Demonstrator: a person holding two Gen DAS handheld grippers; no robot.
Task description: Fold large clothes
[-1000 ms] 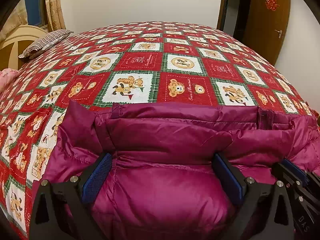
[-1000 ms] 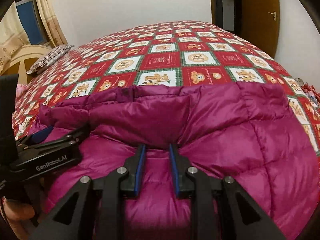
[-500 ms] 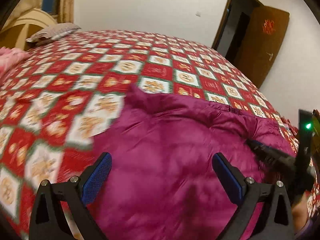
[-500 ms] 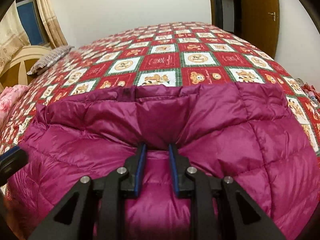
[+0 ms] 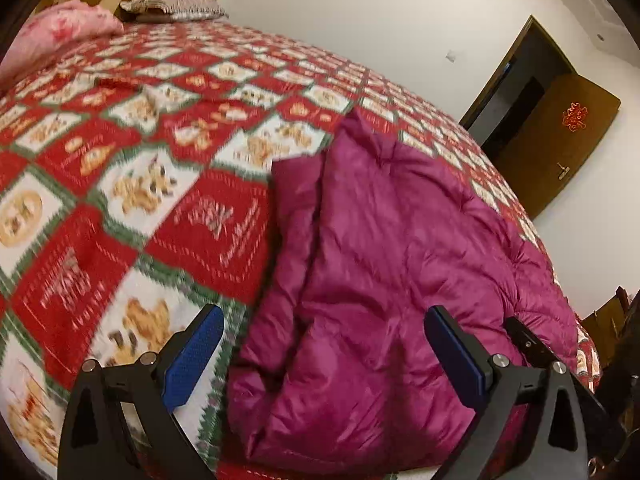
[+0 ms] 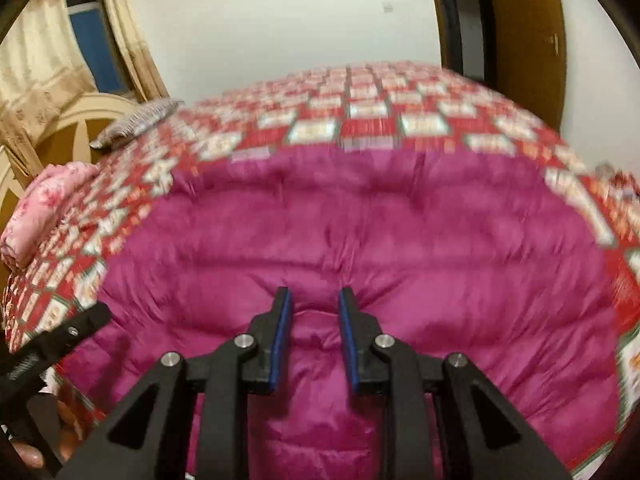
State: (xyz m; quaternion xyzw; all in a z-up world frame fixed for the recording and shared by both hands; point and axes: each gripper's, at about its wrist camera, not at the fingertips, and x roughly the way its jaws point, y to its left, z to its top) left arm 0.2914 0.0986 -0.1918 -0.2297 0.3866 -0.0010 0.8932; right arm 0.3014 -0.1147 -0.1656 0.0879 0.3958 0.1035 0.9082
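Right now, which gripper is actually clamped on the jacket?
The right gripper: its fingers pinch a fold of the magenta jacket. The left gripper is spread wide, gripping nothing.

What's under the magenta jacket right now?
The magenta down jacket lies on the red checked bear-print bedspread, which shows around it. Whatever is beneath the jacket itself is covered; its folded-under layers cannot be seen.

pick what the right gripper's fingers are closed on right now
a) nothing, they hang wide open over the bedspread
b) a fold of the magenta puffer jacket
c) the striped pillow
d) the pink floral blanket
b: in the right wrist view the right gripper pinches a puckered ridge of the magenta puffer jacket between its narrowly spaced blue pads.
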